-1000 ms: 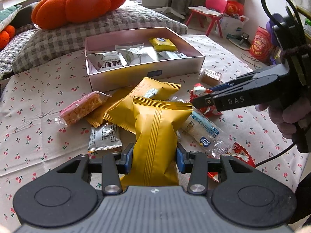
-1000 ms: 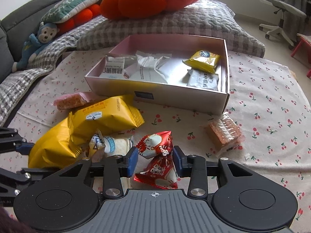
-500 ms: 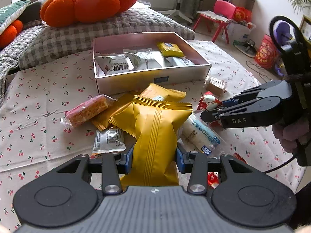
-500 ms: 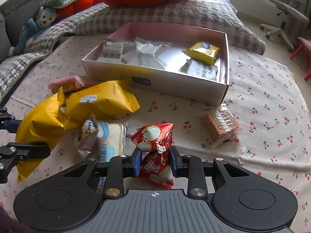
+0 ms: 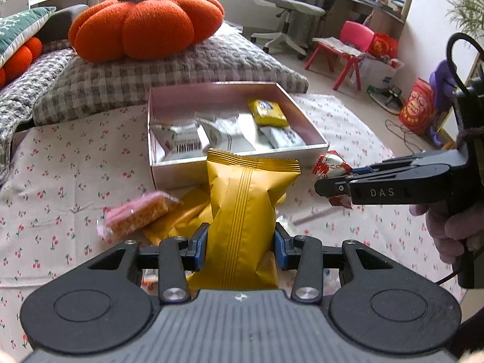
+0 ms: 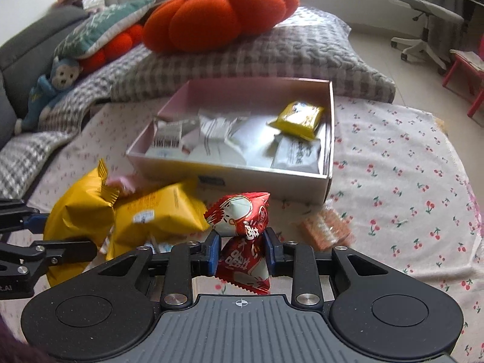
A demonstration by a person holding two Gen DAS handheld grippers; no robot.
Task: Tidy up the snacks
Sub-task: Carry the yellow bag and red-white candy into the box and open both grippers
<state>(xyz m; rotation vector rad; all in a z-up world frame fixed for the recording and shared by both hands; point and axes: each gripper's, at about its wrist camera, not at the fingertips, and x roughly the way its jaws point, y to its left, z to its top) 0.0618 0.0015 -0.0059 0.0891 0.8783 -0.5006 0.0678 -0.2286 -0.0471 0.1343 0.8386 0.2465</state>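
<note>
While both packets are riding above the cloth near the box [image 5: 242,163], the left gripper [image 5: 240,249] is clamping the gold pouch [image 5: 245,199] and the right gripper [image 6: 240,249] the red snack [image 6: 242,233]; judged transport step, next calling for release over the box's free space.

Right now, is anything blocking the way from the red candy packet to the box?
Nothing visible blocks it. The right gripper holds the red packet just short of the box's near wall. The box has no lid on, and bare floor shows behind the white packets and small yellow one.
</note>
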